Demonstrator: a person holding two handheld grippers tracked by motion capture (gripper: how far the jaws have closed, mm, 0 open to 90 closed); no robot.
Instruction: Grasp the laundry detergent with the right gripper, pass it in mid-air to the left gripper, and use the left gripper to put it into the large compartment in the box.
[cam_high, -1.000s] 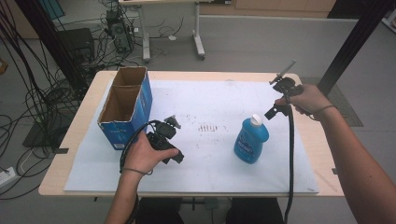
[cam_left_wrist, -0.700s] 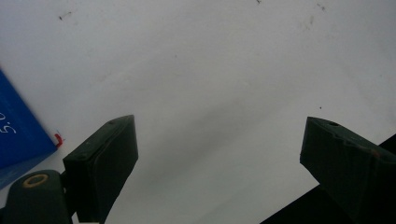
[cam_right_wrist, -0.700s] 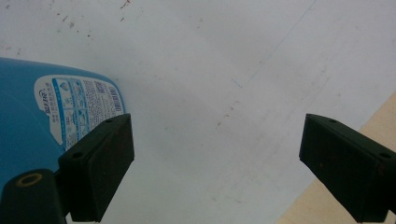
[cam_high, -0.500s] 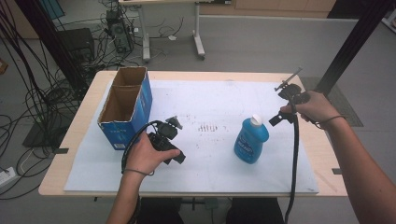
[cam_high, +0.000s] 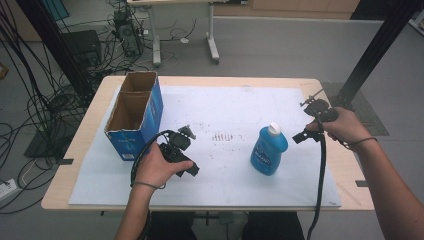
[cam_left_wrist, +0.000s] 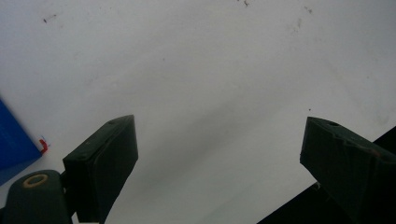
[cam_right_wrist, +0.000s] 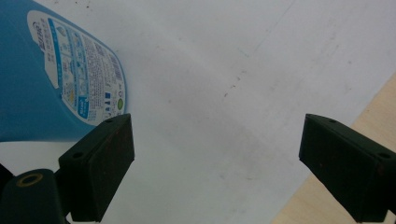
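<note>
Glossy blue plastic bottle (cam_high: 268, 150) with white cap upright on matte white sheet (cam_high: 230, 107), open cardboard box (cam_high: 134, 114) at left, left gripper (cam_left_wrist: 219, 154) and right gripper (cam_right_wrist: 217, 154) each spread wide, nothing held.

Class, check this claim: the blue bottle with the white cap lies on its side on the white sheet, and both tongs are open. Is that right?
Not quite. The blue bottle stands upright on the white sheet, as the high view shows. The rest holds: the left tongs and right tongs are both open.
</note>
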